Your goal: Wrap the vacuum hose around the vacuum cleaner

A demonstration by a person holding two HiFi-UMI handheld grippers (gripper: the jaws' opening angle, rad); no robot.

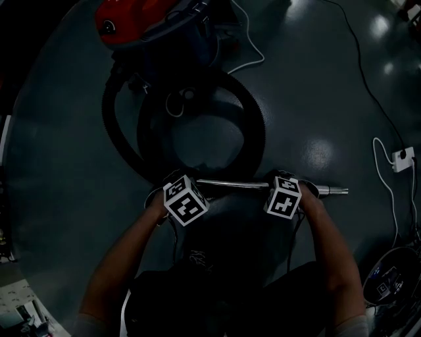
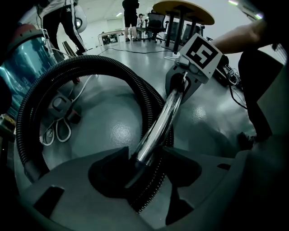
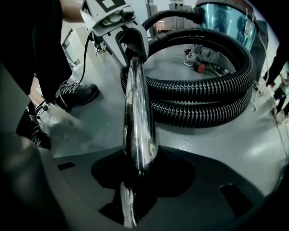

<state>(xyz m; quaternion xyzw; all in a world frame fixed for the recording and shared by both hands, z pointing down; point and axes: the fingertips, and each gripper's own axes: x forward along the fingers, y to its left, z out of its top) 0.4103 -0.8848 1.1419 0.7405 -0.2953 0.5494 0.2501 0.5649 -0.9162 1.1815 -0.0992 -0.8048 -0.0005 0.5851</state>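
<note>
near: left hand-held gripper (image 2: 142, 159) pinching chrome wand (image 2: 159, 126) at its hose end | right hand-held gripper (image 3: 139, 168) clamped on same wand | vacuum hose (image 1: 253, 128) looped on glossy grey floor (image 1: 316, 99) | red vacuum cleaner (image 1: 141, 23) beyond | far: round table (image 2: 183, 11), probably office chairs (image 2: 156, 20)

Head overhead; gripper views close, seemingly sharing tube (image 2: 160, 122).

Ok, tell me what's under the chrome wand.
Grey floor shows beneath the chrome wand, and the black ribbed hose runs under it by the left gripper. Where that and the right gripper clamp it, their bodies hide what's below.
</note>
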